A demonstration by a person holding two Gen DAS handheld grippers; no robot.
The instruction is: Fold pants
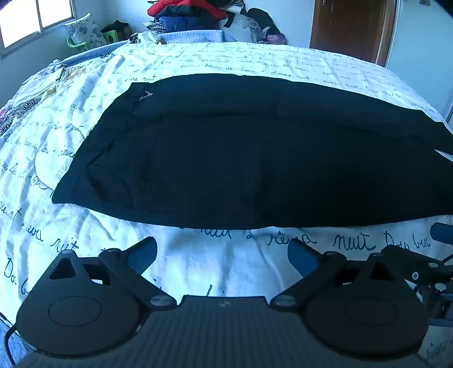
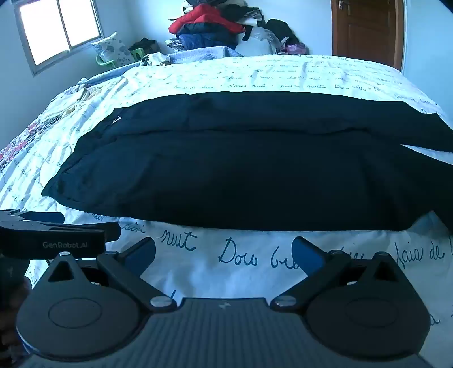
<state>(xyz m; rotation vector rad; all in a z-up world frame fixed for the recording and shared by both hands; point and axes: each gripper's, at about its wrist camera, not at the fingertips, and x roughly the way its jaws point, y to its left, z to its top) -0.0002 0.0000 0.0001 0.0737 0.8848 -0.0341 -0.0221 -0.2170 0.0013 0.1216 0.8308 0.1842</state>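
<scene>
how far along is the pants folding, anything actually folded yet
Done: the black pants lie flat across the bed, waistband left, legs apparently laid lengthwise one over the other. In hand: nothing; the left tongs and right tongs hang open short of the near edge. Left: the crosswise folds.

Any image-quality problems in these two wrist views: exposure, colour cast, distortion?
Left wrist view: window blown out, blue cast, pants so dark that folds barely read, bed edge bowed by fisheye. Right wrist view: same cast and blown window, pants nearly featureless; both open claws sharp.
</scene>
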